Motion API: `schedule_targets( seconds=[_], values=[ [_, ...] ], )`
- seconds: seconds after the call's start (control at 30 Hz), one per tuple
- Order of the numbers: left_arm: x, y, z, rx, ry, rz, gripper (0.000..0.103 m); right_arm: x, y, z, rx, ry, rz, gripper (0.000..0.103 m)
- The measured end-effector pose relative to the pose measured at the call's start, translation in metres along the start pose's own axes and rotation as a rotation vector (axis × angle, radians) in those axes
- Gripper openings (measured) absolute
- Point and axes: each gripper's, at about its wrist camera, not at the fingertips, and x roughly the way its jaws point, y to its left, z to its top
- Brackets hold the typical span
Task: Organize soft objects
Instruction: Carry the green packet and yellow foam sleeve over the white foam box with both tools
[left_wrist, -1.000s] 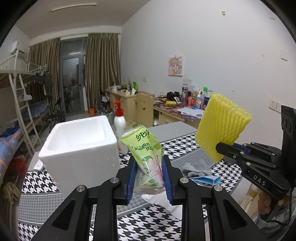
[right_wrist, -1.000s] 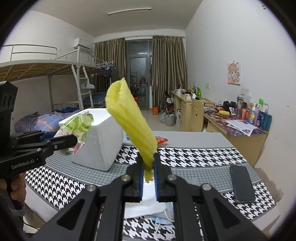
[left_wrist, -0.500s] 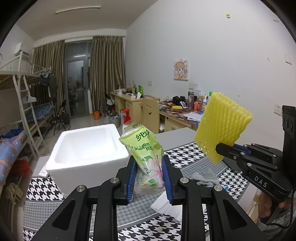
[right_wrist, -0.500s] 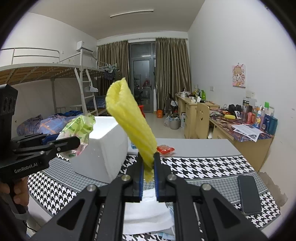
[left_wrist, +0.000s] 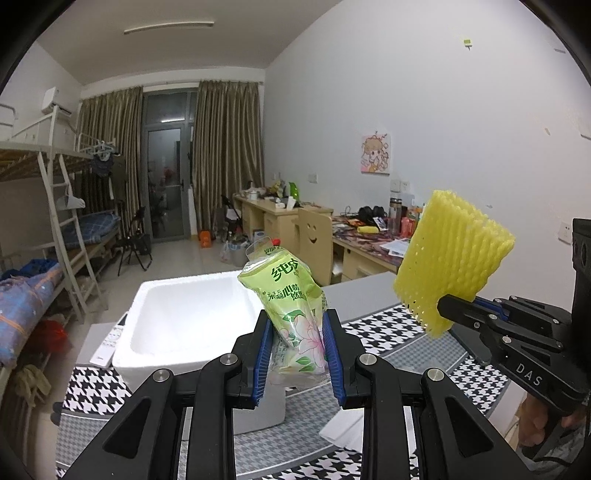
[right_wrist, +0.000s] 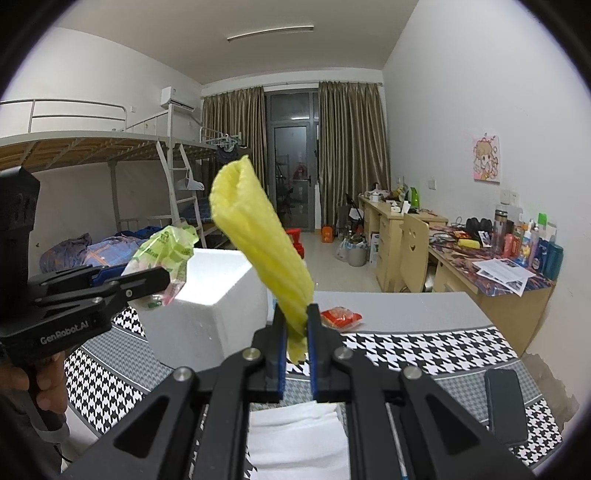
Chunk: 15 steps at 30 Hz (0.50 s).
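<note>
The left gripper (left_wrist: 297, 345) is squeezing a green tissue pack (left_wrist: 291, 306) between its blue pads, holding it upright in the air just in front of the near rim of the white foam box (left_wrist: 177, 317). The right gripper (right_wrist: 296, 332) is pinching the lower edge of a yellow foam net (right_wrist: 258, 240), which is leaning up and to the left beside the box's right wall. The box is standing open on the checked table (right_wrist: 406, 347), with a phone (right_wrist: 504, 406) lying near the table's right edge.

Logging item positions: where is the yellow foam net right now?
The yellow foam net is pinched in the right tongs, raised above the table, right of the white foam box.
</note>
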Motion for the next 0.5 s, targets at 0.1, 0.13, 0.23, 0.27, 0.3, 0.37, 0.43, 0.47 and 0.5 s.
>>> schedule_targets(
  seconds=[0.1,0.13,0.23,0.27,0.3,0.37,0.43,0.47,0.5],
  values=[
    [0.0,0.003,0.003,-0.001,-0.008,0.008,0.029,0.003,0.001,0.004,0.007,0.0,0.0,0.013],
    [0.0,0.004,0.004,-0.001,-0.011,0.01,0.029,0.004,0.001,0.005,0.008,0.001,0.001,0.013],
    [0.0,0.007,0.006,-0.005,-0.02,0.019,0.029,0.009,0.002,0.008,0.009,0.003,0.006,0.013],
    [0.0,0.008,0.007,-0.004,-0.021,0.021,0.029,0.011,0.002,0.009,0.009,0.003,0.009,0.013],
    [0.001,0.008,0.007,-0.004,-0.021,0.025,0.029,0.012,0.003,0.011,0.011,0.001,0.012,0.013],
    [0.001,0.009,0.008,-0.004,-0.024,0.032,0.029,0.015,0.004,0.013,0.013,0.0,0.015,0.013],
    [0.001,0.011,0.009,-0.005,-0.027,0.039,0.029,0.017,0.005,0.016,0.016,0.0,0.019,0.013],
    [0.002,0.012,0.01,-0.007,-0.028,0.041,0.029,0.019,0.007,0.017,0.016,0.001,0.024,0.013],
    [0.002,0.013,0.011,-0.008,-0.031,0.043,0.029,0.019,0.007,0.018,0.017,0.001,0.026,0.013]
  ],
)
